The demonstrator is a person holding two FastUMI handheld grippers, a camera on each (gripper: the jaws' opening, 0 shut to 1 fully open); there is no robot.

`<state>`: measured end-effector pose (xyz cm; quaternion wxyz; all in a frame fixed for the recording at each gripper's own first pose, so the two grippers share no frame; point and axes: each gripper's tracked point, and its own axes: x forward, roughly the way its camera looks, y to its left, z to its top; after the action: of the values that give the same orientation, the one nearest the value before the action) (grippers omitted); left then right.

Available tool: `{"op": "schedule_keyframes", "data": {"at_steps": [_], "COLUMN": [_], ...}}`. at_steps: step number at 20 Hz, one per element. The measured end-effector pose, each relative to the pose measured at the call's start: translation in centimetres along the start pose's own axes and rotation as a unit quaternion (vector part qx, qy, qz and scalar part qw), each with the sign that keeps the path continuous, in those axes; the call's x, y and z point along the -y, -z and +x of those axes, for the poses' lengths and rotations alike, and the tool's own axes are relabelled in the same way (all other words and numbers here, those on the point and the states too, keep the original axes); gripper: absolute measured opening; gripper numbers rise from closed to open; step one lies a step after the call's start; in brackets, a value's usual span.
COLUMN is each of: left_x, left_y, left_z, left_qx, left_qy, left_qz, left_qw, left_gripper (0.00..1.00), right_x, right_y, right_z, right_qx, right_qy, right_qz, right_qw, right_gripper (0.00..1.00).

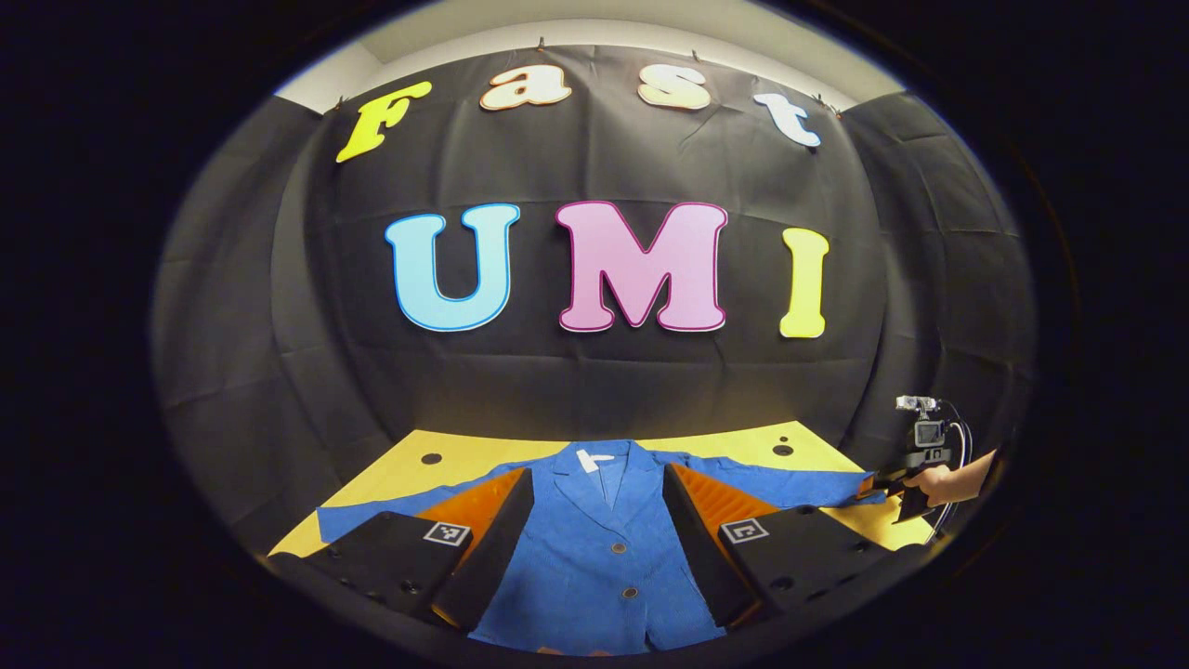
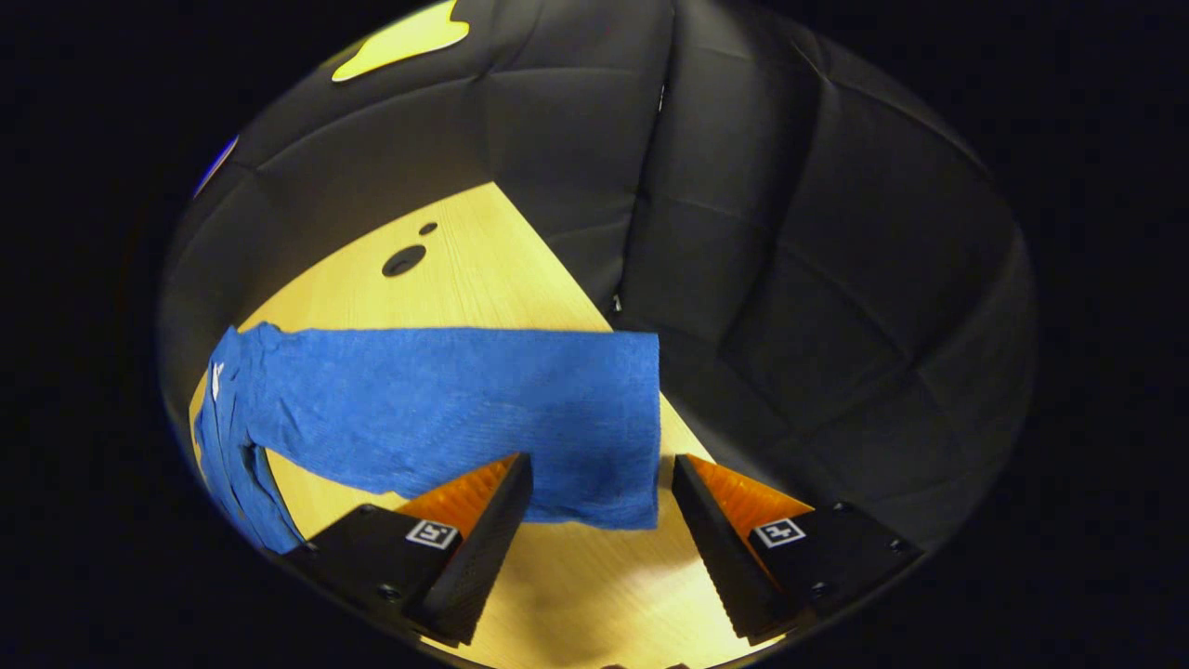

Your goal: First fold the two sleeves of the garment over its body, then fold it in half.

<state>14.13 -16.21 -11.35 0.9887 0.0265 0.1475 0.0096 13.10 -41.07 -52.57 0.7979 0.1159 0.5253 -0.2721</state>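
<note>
Left gripper view is facing the booth wall from low over the jacket (image 1: 594, 548) front; right gripper view is looking down closely at its sleeve end (image 2: 594, 418). Both are sharing the jacket.

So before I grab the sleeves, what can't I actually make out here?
- Jacket hem: left gripper view, cut off by the picture's lower edge.
- Left sleeve cuff: left gripper view, behind the left tongs' finger.
- Right sleeve cuff's lower corner: right gripper view, partly behind the right tongs.
- Whether the right tongs touch the cuff: left gripper view, too small.
</note>
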Motion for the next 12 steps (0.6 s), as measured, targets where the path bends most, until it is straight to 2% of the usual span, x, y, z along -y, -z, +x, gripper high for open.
{"op": "schedule_keyframes", "data": {"at_steps": [2, 4, 5, 7, 10, 12], "left_x": [0.2, 0.3, 0.4, 0.3, 0.0, -0.2], "left_y": [-0.1, -0.1, 0.1, 0.1, 0.8, 1.0], "left_z": [-0.2, -0.4, -0.6, -0.8, -1.2, -1.5], "left_qx": [0.002, 0.003, 0.003, 0.002, -0.004, -0.008], "left_qy": [-0.002, -0.004, -0.005, -0.008, -0.014, -0.018], "left_qz": [0.003, 0.002, 0.001, -0.001, -0.006, -0.01], "left_qw": [1.0, 1.0, 1.0, 1.0, 1.0, 1.0], "left_gripper": [0.8, 0.8, 0.8, 0.8, 0.8, 0.8], "right_x": [-0.4, -0.9, -1.6, -1.5, -2.9, -3.3], "right_y": [0.1, 0.3, 0.2, 0.2, 0.4, 0.0], "right_z": [0.2, 0.2, 0.3, -0.1, -0.4, -0.9], "right_qx": [-0.003, -0.009, -0.005, -0.007, -0.013, -0.006], "right_qy": [-0.001, -0.005, -0.019, -0.017, -0.056, -0.061], "right_qz": [0.003, 0.008, 0.008, 0.009, 0.022, 0.019], "right_qw": [1.0, 1.0, 1.0, 1.0, 0.998, 0.998], "right_gripper": [0.98, 0.6, 0.4, 0.19, 0.06, 0.05]}}
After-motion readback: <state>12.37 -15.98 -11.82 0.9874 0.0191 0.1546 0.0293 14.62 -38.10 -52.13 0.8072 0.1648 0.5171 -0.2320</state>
